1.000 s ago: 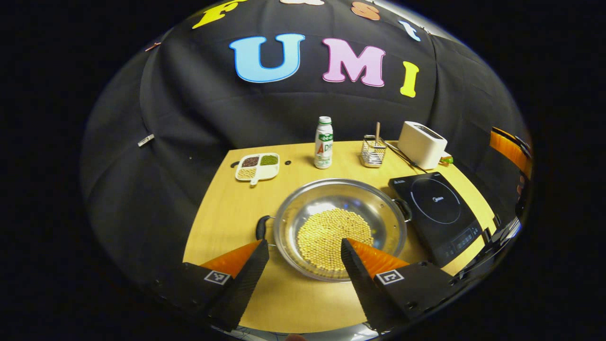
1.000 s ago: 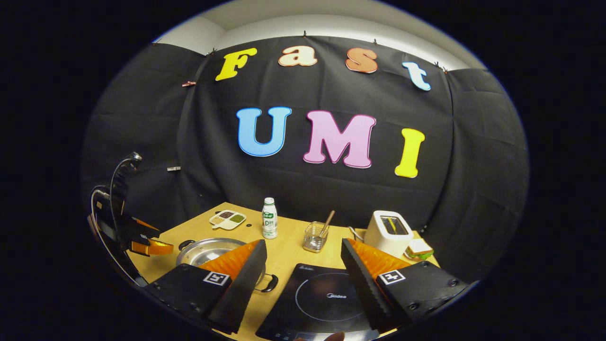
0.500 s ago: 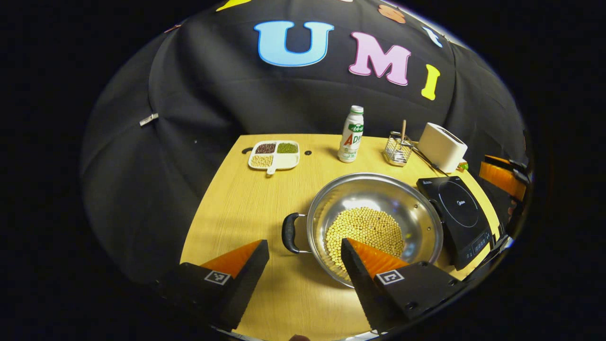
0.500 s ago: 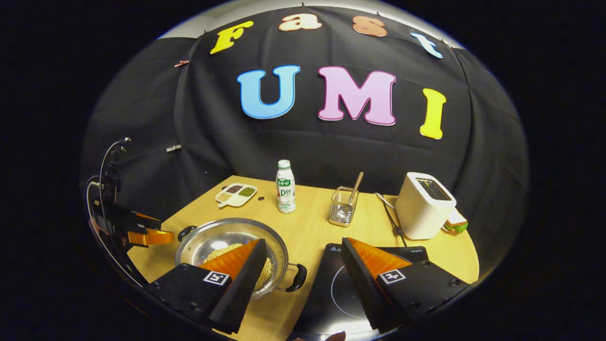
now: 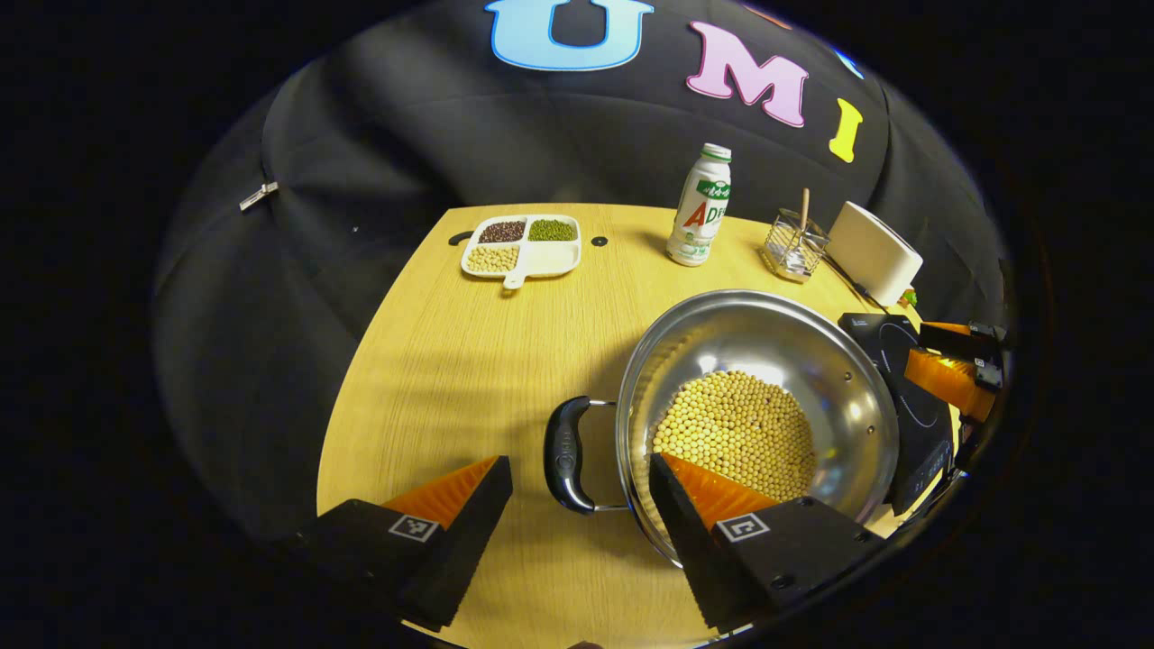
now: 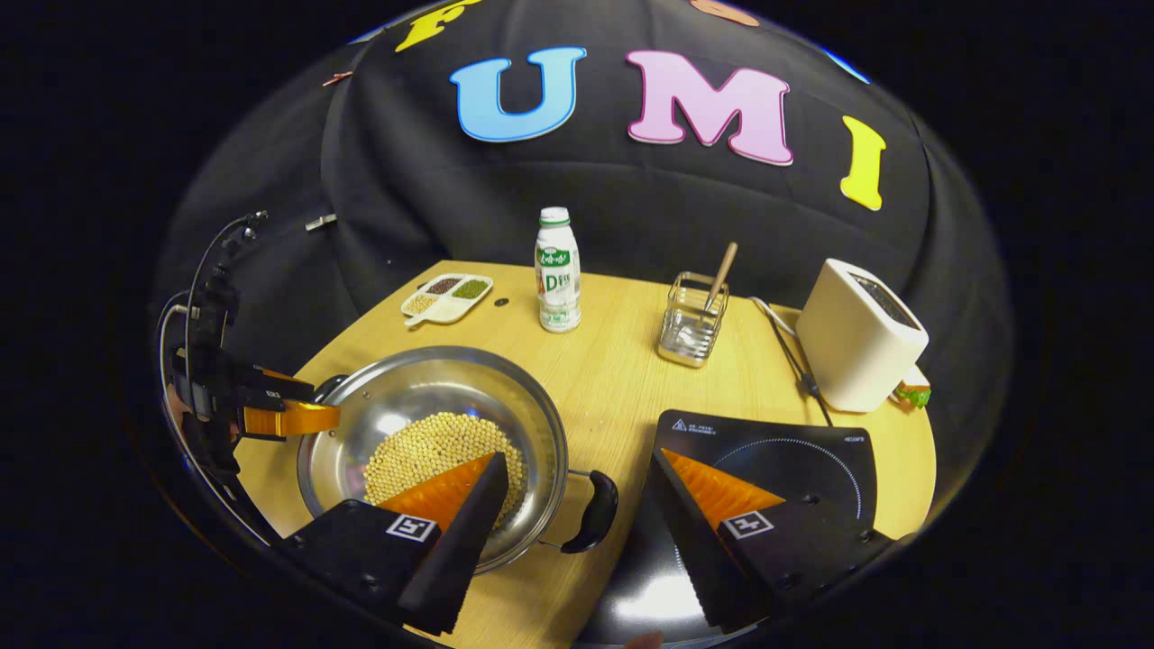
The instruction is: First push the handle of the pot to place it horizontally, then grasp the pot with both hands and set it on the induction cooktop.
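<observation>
A steel pot point(image 5: 838, 379) point(image 6: 406, 388) holding yellow beans sits on the wooden table point(image 5: 451, 361). Its two black handles lie left and right. In the left gripper view my left gripper point(image 5: 581, 527) is open, with the pot's left handle point(image 5: 566, 455) just ahead between its fingers, untouched. In the right gripper view my right gripper point(image 6: 577, 532) is open, with the right handle point(image 6: 595, 514) between its fingers, untouched. The black induction cooktop point(image 6: 775, 464) point(image 5: 902, 397) lies right of the pot. The left gripper point(image 6: 270, 419) shows beyond the pot's far side; the right gripper point(image 5: 947, 374) shows over the cooktop.
At the back of the table stand a divided dish of beans point(image 5: 523, 252) point(image 6: 446, 297), a white bottle point(image 5: 699, 207) point(image 6: 557, 270), a wire holder with a stick point(image 5: 793, 248) point(image 6: 692, 320) and a white toaster point(image 5: 873, 252) point(image 6: 856, 338) with its cord point(image 6: 793, 356).
Both grippers have come lower and closer to the pot. Each now has a pot handle between its open fingers. The pot itself has not moved.
</observation>
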Available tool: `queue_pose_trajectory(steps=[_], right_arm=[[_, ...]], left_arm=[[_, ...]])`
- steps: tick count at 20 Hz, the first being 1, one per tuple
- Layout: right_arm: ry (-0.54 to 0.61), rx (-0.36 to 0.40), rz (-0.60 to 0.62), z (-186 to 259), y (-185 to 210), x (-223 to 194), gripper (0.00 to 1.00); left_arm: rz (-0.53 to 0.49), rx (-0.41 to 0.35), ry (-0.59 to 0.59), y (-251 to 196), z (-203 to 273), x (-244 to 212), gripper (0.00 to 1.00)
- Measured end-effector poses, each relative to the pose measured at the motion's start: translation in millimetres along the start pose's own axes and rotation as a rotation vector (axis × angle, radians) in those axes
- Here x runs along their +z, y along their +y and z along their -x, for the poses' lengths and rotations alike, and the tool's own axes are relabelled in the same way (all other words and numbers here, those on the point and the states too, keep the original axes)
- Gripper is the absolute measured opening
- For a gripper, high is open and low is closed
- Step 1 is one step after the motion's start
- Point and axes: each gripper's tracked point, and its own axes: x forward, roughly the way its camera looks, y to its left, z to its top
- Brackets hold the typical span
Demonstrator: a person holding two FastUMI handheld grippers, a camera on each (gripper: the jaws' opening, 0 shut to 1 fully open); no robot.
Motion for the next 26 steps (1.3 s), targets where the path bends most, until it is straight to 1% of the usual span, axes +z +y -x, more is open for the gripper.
queue_pose_trajectory(steps=[3, 4, 6, 7, 8, 9, 10, 11, 12, 13, 14, 15, 16, 17, 18, 19, 20, 21, 22, 23, 25, 26], right_arm=[[0.085, 0.016, -0.042, -15, 0, -19, 0.99], [0.104, 0.017, -0.046, -18, -1, -23, 0.97], [0.132, 0.036, -0.06, -26, 1, -29, 0.88], [0.148, 0.042, -0.063, -28, 3, -35, 0.88], [0.165, 0.044, -0.065, -33, 2, -38, 0.88], [0.184, 0.049, -0.072, -36, 4, -43, 0.88], [0.196, 0.054, -0.082, -40, 5, -47, 0.88], [0.214, 0.054, -0.093, -47, 6, -52, 0.88], [0.218, 0.043, -0.095, -49, 4, -54, 0.82], [0.205, 0.03, -0.095, -56, 0, -52, 0.8], [0.199, 0.027, -0.104, -57, 1, -53, 0.7], [0.202, 0.019, -0.115, -60, -2, -53, 0.69], [0.204, 0.001, -0.12, -62, -2, -54, 0.66], [0.212, -0.013, -0.132, -60, -3, -52, 0.66], [0.221, -0.026, -0.124, -63, -3, -54, 0.63], [0.225, -0.034, -0.122, -64, -3, -55, 0.63], [0.232, -0.03, -0.115, -62, -3, -55, 0.6], [0.235, -0.023, -0.115, -62, -3, -53, 0.6], [0.249, -0.015, -0.119, -59, -3, -57, 0.55], [0.243, -0.011, -0.138, -58, -1, -55, 0.55], [0.241, 0.002, -0.136, -45, -1, -58, 0.55], [0.233, 0.007, -0.132, -33, 0, -58, 0.55]], left_arm=[[-0.017, 0.0, 0.015, -2, -15, 3, 0.96], [-0.017, -0.003, 0.017, -3, -20, 5, 0.95], [-0.02, 0.001, 0.028, -3, -28, 4, 0.88], [-0.018, 0.004, 0.035, -3, -31, 3, 0.81], [-0.016, 0.007, 0.044, -2, -35, 1, 0.78], [-0.004, -0.006, 0.053, -5, -38, -2, 0.75], [0.009, -0.018, 0.059, -7, -40, -5, 0.75], [0.015, -0.018, 0.057, -6, -40, -6, 0.72], [0.015, -0.02, 0.053, -5, -41, -6, 0.71], [0.012, -0.024, 0.055, -3, -40, -7, 0.7], [0.011, -0.027, 0.059, -3, -39, -8, 0.73], [0.013, -0.023, 0.064, -2, -39, -7, 0.67], [0.013, -0.016, 0.07, -2, -38, -8, 0.67], [0.013, -0.012, 0.075, -2, -37, -8, 0.66], [0.016, -0.01, 0.074, -2, -37, -8, 0.66], [0.023, -0.007, 0.067, -2, -37, -7, 0.65], [0.035, -0.001, 0.059, -2, -36, -6, 0.65], [0.049, 0.001, 0.058, -3, -34, -7, 0.64], [0.071, 0.0, 0.052, -6, -30, -8, 0.65], [0.093, 0.002, 0.056, -7, -27, -12, 0.6], [0.122, -0.002, 0.046, -10, -13, -15, 0.57], [0.122, 0.001, 0.047, -11, -5, -16, 0.58]])
